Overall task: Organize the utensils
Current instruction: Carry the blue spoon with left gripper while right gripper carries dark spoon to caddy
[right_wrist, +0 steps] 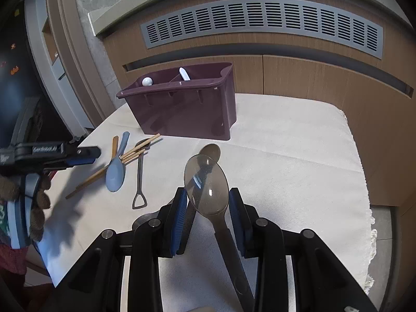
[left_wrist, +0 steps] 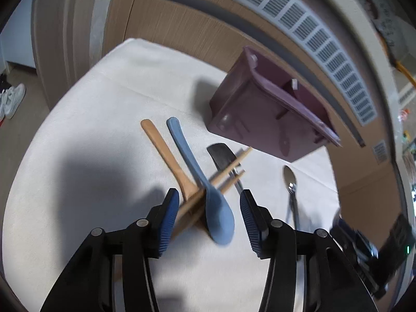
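A maroon utensil caddy (right_wrist: 189, 109) stands at the back of the white cloth, with two white handles (right_wrist: 147, 81) inside; it also shows in the left wrist view (left_wrist: 262, 114). My left gripper (left_wrist: 209, 202) is open, hovering over a blue spoon (left_wrist: 205, 184), a tan wooden spoon (left_wrist: 169, 161) and wooden chopsticks (left_wrist: 228, 171). A dark metal utensil (left_wrist: 223, 161) lies under the chopsticks. My right gripper (right_wrist: 208, 202) stands around a metal spoon (right_wrist: 208, 184), bowl forward; the pads look slightly apart from it. The same spoon shows in the left wrist view (left_wrist: 290, 182).
The white cloth (right_wrist: 299, 156) covers a table that ends at the right (right_wrist: 374, 234) and near left. A wooden cabinet with a grey vent (right_wrist: 262, 23) runs behind. My left gripper shows at the left in the right wrist view (right_wrist: 75, 156). Shoes (left_wrist: 11, 100) lie on the floor.
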Tool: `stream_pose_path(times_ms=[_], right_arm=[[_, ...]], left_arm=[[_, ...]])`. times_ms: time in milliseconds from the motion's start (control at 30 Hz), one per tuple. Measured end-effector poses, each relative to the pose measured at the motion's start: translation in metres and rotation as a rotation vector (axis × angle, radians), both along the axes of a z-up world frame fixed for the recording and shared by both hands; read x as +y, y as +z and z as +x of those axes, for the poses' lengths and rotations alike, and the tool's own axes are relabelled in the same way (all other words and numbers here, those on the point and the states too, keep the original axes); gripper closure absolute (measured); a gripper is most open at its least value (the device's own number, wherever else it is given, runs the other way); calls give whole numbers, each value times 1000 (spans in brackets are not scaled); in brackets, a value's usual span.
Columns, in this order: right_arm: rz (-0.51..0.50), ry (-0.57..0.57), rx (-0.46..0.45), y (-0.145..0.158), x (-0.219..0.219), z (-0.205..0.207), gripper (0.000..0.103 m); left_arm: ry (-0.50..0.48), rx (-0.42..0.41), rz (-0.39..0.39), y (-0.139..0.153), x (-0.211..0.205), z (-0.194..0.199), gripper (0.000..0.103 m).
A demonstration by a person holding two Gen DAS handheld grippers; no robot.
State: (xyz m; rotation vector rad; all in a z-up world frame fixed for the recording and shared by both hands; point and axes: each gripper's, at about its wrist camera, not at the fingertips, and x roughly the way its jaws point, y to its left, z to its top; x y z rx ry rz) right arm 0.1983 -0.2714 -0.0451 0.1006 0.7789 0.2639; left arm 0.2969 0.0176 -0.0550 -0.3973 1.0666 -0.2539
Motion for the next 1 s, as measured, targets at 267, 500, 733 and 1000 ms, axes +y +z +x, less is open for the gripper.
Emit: stream_pose_path(times_ms=[267, 500, 733, 1000], right_arm=[[-5, -5, -1, -5, -1, 0, 72], [-16, -21, -9, -8, -4, 0, 72], [-31, -26, -22, -6, -4, -4, 72], [-40, -17, -15, -7, 1, -2, 72]], left_arm=[[-43, 90, 154, -12, -30, 53, 60], [-38, 48, 374, -18, -49, 66, 71], [-256, -105, 421, -19, -79, 9, 90], [-297, -50, 389, -20, -80, 4, 88]])
